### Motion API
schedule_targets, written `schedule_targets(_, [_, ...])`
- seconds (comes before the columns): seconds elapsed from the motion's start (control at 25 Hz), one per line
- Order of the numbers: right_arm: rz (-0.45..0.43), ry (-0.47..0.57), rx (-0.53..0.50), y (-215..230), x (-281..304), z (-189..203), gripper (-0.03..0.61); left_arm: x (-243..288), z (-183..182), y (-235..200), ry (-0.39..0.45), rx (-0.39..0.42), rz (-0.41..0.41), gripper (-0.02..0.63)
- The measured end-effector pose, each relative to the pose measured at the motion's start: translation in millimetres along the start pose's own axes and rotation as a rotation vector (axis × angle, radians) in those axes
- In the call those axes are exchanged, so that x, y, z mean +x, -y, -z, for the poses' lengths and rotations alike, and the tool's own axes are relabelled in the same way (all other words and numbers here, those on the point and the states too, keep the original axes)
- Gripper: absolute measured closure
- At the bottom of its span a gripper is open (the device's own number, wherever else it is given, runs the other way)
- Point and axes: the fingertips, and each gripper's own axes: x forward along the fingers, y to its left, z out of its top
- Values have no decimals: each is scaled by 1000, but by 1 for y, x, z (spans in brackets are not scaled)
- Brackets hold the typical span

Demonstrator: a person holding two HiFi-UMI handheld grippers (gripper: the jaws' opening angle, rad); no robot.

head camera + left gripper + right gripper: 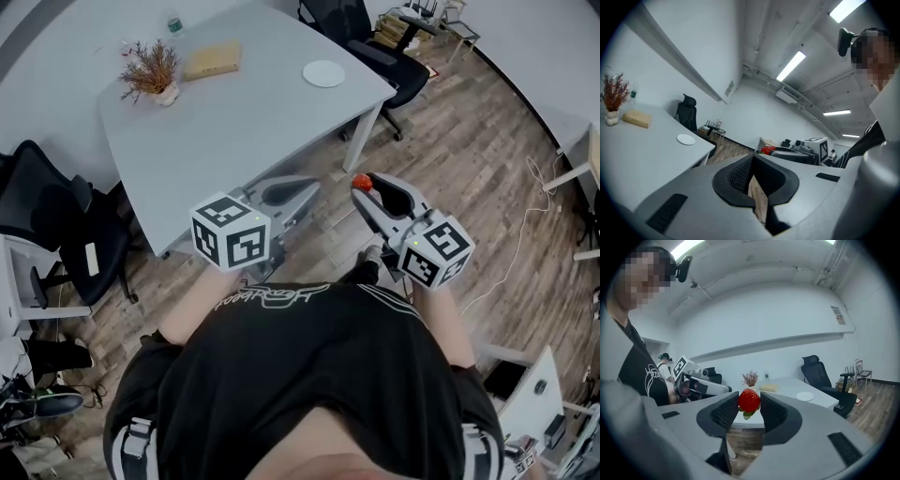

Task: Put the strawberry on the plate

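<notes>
A: Right gripper (749, 405), state?
B: Jaws part-way apart and clamped on the strawberry (749, 400). Both ribbed pads press its sides; the red body sits at the tips, green leaves hanging below.

A: Where does that put the fruit relative to the table (234, 122)?
B: In the head view it is off the table's near edge, in the air above the wooden floor (469, 159), just in front of the person's torso. It touches nothing but the pads.

A: And the plate (323, 73)?
B: White, round, nothing on it, lying flat near the table's far right corner. Well apart from the strawberry. The right gripper view shows it to the right of the jaws, further off.

A: Left gripper (302, 187)?
B: Jaws together at the tips, nothing between them; only floor shows through the gap behind the tips. It hangs level beside the right one, close to the table's near edge.

A: Other items on the table?
B: A dried plant (150, 70) in a small pot and a tan box (212, 60) at the far side. A black office chair (375, 47) stands beyond the plate's corner
</notes>
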Motion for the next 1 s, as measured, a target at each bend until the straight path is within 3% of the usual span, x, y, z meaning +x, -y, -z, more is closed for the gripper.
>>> schedule_targets(0.6, [-9,-16,13,38,17,2,440,28,-10,-33,29,-24,-7,607])
schedule_targets(1.0, [-36,-21,59,120,54,2,440,88,-31,-91,11,-52,-54,607])
